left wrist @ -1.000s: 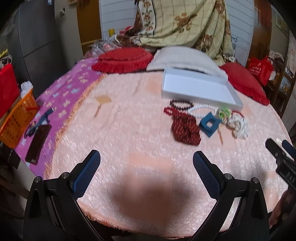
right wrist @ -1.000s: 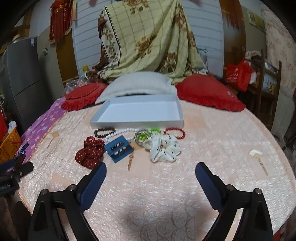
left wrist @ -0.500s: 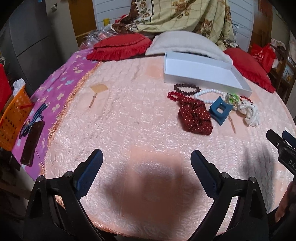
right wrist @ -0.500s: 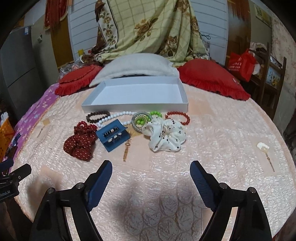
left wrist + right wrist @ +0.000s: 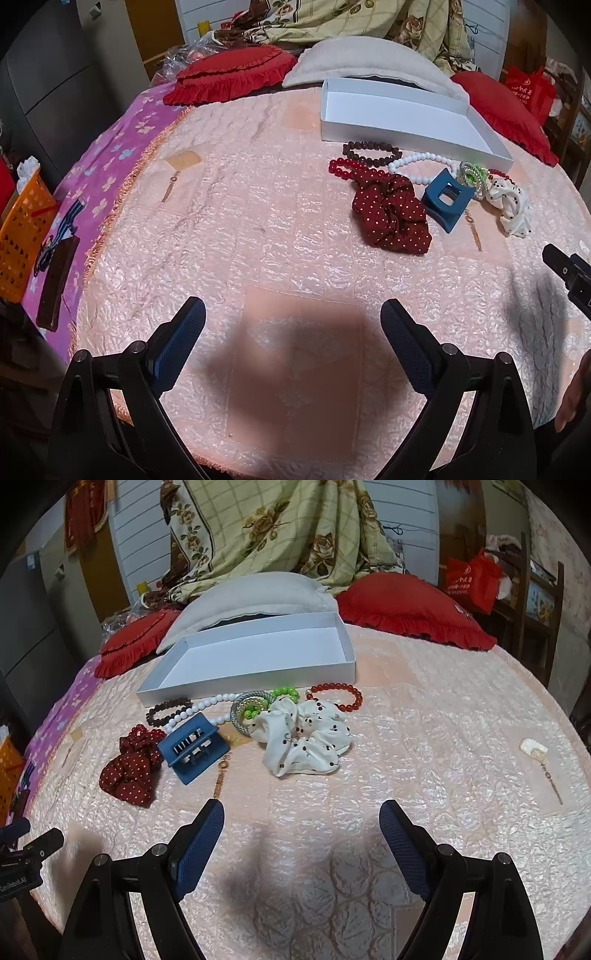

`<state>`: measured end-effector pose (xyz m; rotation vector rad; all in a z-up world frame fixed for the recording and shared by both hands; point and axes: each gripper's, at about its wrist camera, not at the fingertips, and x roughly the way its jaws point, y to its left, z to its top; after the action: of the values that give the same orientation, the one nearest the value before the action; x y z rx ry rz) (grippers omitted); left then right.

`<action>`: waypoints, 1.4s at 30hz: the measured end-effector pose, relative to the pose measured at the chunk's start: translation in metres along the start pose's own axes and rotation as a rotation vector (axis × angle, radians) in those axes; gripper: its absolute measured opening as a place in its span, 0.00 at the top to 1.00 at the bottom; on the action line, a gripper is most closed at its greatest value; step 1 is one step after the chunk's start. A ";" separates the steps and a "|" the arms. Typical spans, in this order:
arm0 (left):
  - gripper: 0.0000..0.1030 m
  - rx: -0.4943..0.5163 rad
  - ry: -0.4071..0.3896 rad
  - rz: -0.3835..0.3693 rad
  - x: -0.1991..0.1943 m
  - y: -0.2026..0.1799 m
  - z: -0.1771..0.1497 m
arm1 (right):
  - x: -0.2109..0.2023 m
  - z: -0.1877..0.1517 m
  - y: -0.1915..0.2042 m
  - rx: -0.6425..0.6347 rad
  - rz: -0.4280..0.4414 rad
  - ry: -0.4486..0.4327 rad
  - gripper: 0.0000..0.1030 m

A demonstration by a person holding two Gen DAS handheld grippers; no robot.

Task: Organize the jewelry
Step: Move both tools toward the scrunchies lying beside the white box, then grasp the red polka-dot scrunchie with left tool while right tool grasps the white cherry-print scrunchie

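A white open box [image 5: 258, 653] [image 5: 406, 114] lies on the pink bedspread. In front of it lie a dark red dotted scrunchie [image 5: 129, 768] [image 5: 391, 218], a blue hair claw [image 5: 192, 751] [image 5: 445, 197], a white dotted scrunchie [image 5: 303, 738] [image 5: 511, 206], a white bead string [image 5: 199, 707], a brown bead bracelet [image 5: 166, 710] [image 5: 369, 151], a red bead bracelet [image 5: 340, 698] and green beads [image 5: 258, 705]. My left gripper [image 5: 291, 332] and right gripper [image 5: 301, 830] are both open and empty, short of the pile.
A gold earring [image 5: 221, 775] lies near the claw, another earring on a card [image 5: 543, 764] at the right, one [image 5: 173, 177] at the left. Red cushions [image 5: 410, 609] and a grey pillow [image 5: 251, 598] lie behind the box. An orange basket [image 5: 18, 236] stands off the bed's left edge.
Both grippers have moved forward and lower toward the jewelry pile, which now looks larger. Both jaws stayed open. Nothing on the bed has moved.
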<state>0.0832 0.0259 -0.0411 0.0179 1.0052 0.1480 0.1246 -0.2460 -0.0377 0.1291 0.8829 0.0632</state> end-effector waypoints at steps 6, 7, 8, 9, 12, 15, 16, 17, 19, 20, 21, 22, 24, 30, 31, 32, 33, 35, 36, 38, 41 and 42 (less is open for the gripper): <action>0.06 0.010 0.010 0.016 0.004 -0.005 0.004 | 0.008 0.002 -0.006 0.008 0.012 0.002 0.18; 0.06 0.013 0.011 0.020 0.004 -0.006 0.005 | 0.009 0.001 -0.007 0.008 0.013 0.002 0.18; 0.06 0.016 0.012 0.022 0.005 -0.007 0.006 | 0.010 0.002 -0.008 0.008 0.012 0.002 0.18; 0.07 0.019 0.012 0.023 0.005 -0.009 0.006 | 0.010 0.002 -0.009 0.007 0.012 0.002 0.18; 0.07 0.026 0.011 0.006 0.007 -0.010 0.012 | 0.013 0.005 -0.013 0.005 0.018 0.002 0.18; 0.06 0.001 0.007 -0.084 0.008 -0.005 0.028 | 0.017 0.011 -0.016 0.003 0.045 0.009 0.18; 0.07 -0.018 0.003 -0.132 0.010 -0.002 0.035 | 0.018 0.014 -0.017 0.003 0.057 0.009 0.18; 0.07 -0.035 0.001 -0.164 0.011 0.000 0.041 | 0.020 0.017 -0.018 0.004 0.066 0.008 0.18; 0.07 -0.064 -0.003 -0.221 0.017 0.004 0.053 | 0.025 0.024 -0.021 0.008 0.081 0.009 0.19; 0.07 -0.076 -0.002 -0.243 0.022 0.005 0.060 | 0.028 0.027 -0.022 0.010 0.085 0.011 0.20; 0.07 -0.080 0.000 -0.254 0.027 0.005 0.065 | 0.032 0.030 -0.023 0.013 0.092 0.015 0.23; 0.07 -0.079 0.006 -0.262 0.034 0.004 0.071 | 0.037 0.034 -0.024 0.015 0.097 0.024 0.26; 0.07 -0.069 0.017 -0.265 0.044 0.001 0.076 | 0.047 0.038 -0.023 0.019 0.109 0.052 0.35; 0.07 -0.044 0.069 -0.336 0.073 -0.013 0.085 | 0.068 0.043 -0.016 0.011 0.116 0.080 0.36; 0.07 -0.032 0.072 -0.340 0.077 -0.017 0.085 | 0.073 0.044 -0.015 0.016 0.116 0.087 0.36; 0.07 -0.018 0.080 -0.341 0.080 -0.022 0.085 | 0.076 0.044 -0.014 0.021 0.120 0.093 0.36; 0.12 -0.009 0.086 -0.338 0.082 -0.024 0.085 | 0.080 0.044 -0.013 0.025 0.122 0.098 0.36; 0.40 0.026 0.121 -0.327 0.090 -0.033 0.083 | 0.086 0.043 -0.010 0.022 0.116 0.108 0.48; 0.68 0.041 0.147 -0.323 0.095 -0.037 0.082 | 0.089 0.043 -0.009 0.019 0.120 0.117 0.62; 0.88 0.048 0.169 -0.323 0.098 -0.042 0.080 | 0.091 0.042 -0.007 0.018 0.133 0.129 0.79; 0.92 0.058 0.138 -0.326 0.082 -0.042 0.079 | 0.080 0.041 -0.003 -0.001 0.146 0.108 0.88; 0.92 0.059 0.124 -0.326 0.075 -0.041 0.079 | 0.073 0.041 -0.001 -0.012 0.148 0.098 0.89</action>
<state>0.1940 -0.0006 -0.0647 -0.1024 1.1217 -0.1802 0.2030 -0.2431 -0.0682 0.1810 0.9700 0.2140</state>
